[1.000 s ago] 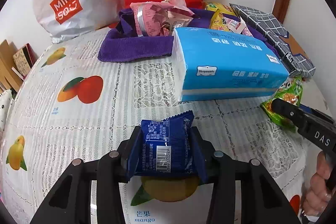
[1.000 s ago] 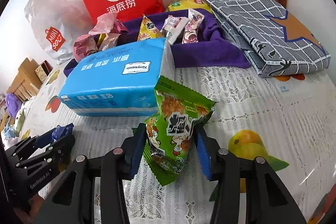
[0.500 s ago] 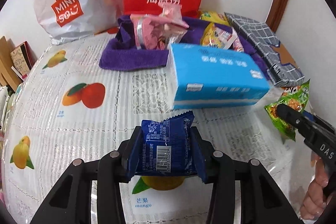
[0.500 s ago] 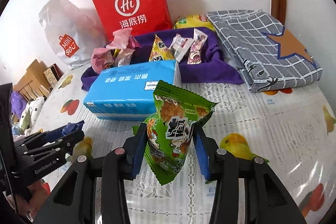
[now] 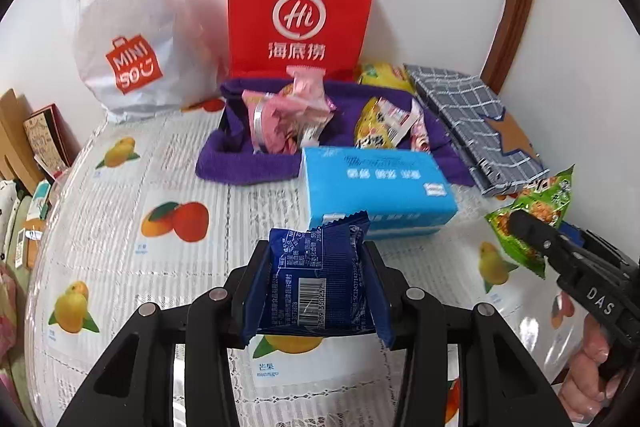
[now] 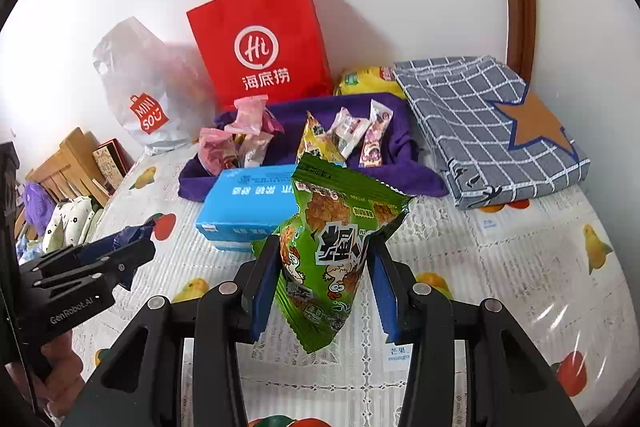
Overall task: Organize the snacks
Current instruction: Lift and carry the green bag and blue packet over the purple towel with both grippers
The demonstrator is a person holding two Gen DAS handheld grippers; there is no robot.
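Note:
My left gripper (image 5: 316, 283) is shut on a dark blue snack packet (image 5: 316, 279) and holds it above the table. My right gripper (image 6: 324, 267) is shut on a green snack bag (image 6: 332, 251), also held above the table; the bag shows at the right of the left wrist view (image 5: 532, 215). A purple cloth tray (image 5: 248, 167) at the back holds pink packets (image 5: 288, 119) and yellow and white packets (image 5: 384, 127). It also shows in the right wrist view (image 6: 400, 163).
A blue tissue pack (image 5: 376, 187) lies between the grippers and the tray. A red paper bag (image 5: 300, 15) and a white Miniso bag (image 5: 136, 39) stand at the wall. A folded grey checked cloth (image 6: 488, 123) lies at the right. The table has a fruit-print cover (image 5: 120, 227).
Both grippers have pulled back and risen with their packets; the tissue pack and tray look farther away and more of the wall shows.

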